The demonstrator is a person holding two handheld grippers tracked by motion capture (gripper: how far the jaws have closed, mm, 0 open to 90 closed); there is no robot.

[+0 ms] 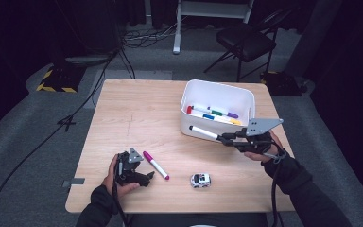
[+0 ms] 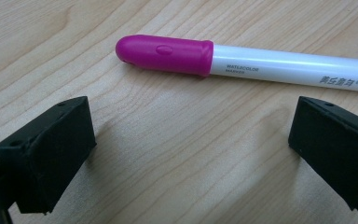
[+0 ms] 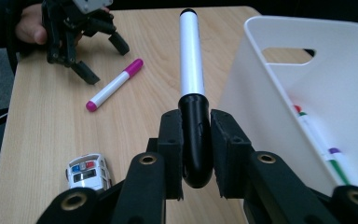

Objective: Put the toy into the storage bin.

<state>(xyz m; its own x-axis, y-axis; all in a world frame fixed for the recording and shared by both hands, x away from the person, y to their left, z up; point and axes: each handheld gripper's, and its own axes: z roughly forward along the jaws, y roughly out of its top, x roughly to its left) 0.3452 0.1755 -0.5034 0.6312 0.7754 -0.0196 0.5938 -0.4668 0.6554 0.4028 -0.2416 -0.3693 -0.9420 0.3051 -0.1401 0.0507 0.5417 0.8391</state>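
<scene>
Beside bin rim (image 1: 189,101), gripped black marker (image 1: 204,133).

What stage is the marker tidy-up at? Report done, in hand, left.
Done: several markers lie in the white bin. In hand: the right gripper is shut on a black-capped marker beside the bin. Left: the magenta marker lies on the table before the open left gripper.

magenta-capped marker (image 2: 242,63) lies on the wooden table (image 2: 177,154) beyond the spread fingers (image 2: 51,154).
</scene>
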